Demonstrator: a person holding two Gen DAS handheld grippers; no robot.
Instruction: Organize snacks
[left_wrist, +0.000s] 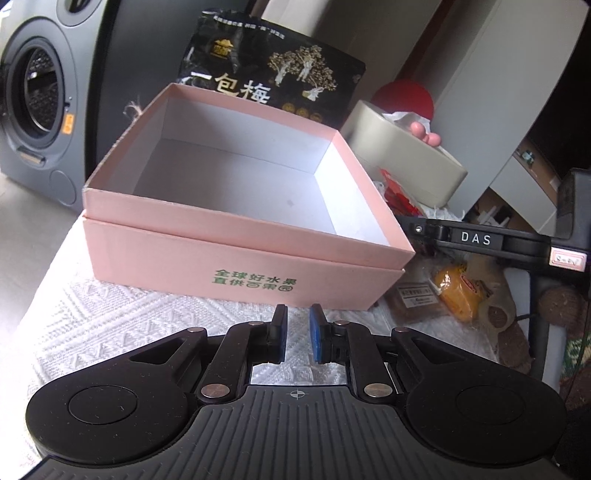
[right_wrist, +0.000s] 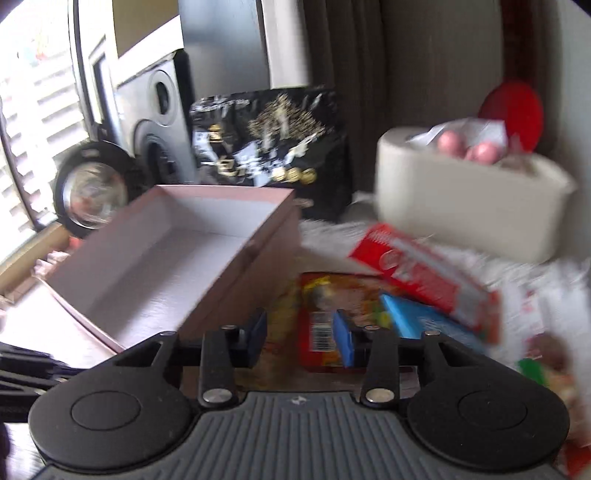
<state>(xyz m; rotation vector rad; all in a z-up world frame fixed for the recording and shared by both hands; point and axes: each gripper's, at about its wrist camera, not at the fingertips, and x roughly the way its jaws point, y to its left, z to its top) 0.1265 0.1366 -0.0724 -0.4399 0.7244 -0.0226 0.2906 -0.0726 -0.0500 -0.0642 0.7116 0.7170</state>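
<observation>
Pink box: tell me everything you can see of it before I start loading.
The pink box is square, apparently cardboard, open-topped, with a plain white inside holding nothing. It sits nested in a wider pink tray or lid printed with green characters on its front. It rests level on the white textured cloth, with a black snack bag behind it.

We count one pink box, one black snack bag at twelve o'clock, one beige container, two grippers.

Pink box reads 全球好水果, black bag 一包梅, gripper arm DAS
</observation>
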